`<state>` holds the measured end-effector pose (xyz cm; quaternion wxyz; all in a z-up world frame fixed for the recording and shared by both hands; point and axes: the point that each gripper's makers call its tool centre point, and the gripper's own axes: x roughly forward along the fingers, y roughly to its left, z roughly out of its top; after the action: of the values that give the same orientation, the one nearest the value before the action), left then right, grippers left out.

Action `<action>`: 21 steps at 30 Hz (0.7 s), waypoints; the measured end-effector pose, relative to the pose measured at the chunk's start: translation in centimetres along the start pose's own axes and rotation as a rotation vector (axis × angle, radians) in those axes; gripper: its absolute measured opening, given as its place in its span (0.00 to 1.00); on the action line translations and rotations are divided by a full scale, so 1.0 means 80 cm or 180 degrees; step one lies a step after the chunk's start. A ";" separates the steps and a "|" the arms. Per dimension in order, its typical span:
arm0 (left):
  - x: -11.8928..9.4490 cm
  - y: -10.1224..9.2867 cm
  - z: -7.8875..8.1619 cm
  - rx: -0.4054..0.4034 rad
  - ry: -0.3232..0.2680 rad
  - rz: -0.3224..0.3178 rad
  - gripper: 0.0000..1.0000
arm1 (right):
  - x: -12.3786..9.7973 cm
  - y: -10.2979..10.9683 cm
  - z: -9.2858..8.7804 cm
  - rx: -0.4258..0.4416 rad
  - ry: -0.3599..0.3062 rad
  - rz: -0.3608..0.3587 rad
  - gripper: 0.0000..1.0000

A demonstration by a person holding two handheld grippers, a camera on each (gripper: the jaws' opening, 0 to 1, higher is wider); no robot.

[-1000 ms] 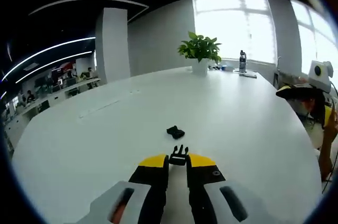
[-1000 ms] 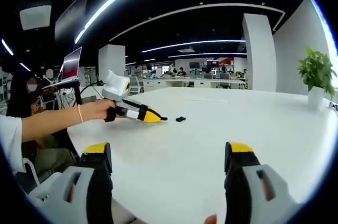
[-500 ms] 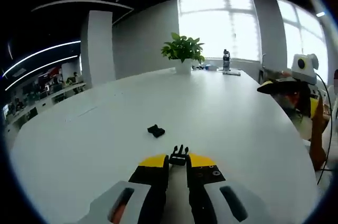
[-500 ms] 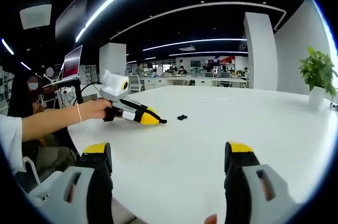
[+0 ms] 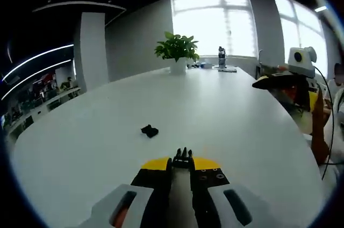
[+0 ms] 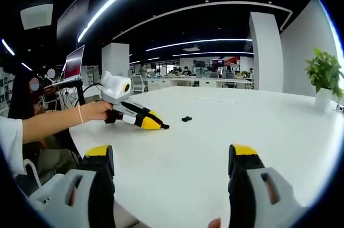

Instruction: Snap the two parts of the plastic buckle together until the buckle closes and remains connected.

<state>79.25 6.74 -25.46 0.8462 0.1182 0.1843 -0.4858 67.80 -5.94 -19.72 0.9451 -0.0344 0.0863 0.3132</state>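
Left gripper (image 5: 182, 159) pinches a pronged buckle half (image 5: 183, 155); right gripper (image 6: 171, 161) gapes empty; the socket (image 5: 149, 130), loose mid-table (image 5: 242, 120), may skid if pushed unheld.

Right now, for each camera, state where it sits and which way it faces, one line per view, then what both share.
Left gripper view: rides the left hand-held gripper, shut on a black buckle part, facing the window and potted plant.
Right gripper view: rides the open right hand-held gripper, facing the office; a person's hand holds the left one.
Shared: the white table and the loose buckle piece lying on it.
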 end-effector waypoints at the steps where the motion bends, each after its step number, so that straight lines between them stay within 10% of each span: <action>1: 0.000 -0.001 0.000 -0.0005 -0.0002 -0.0016 0.12 | 0.000 0.000 0.000 0.0003 -0.0001 0.0000 0.88; 21: 0.004 -0.012 0.004 0.0032 -0.0097 -0.0118 0.13 | -0.001 -0.001 0.000 0.0002 0.0001 -0.0001 0.88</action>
<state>78.67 5.89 -25.30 0.8392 0.1116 0.1711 -0.5040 67.78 -6.02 -19.72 0.9452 -0.0342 0.0865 0.3130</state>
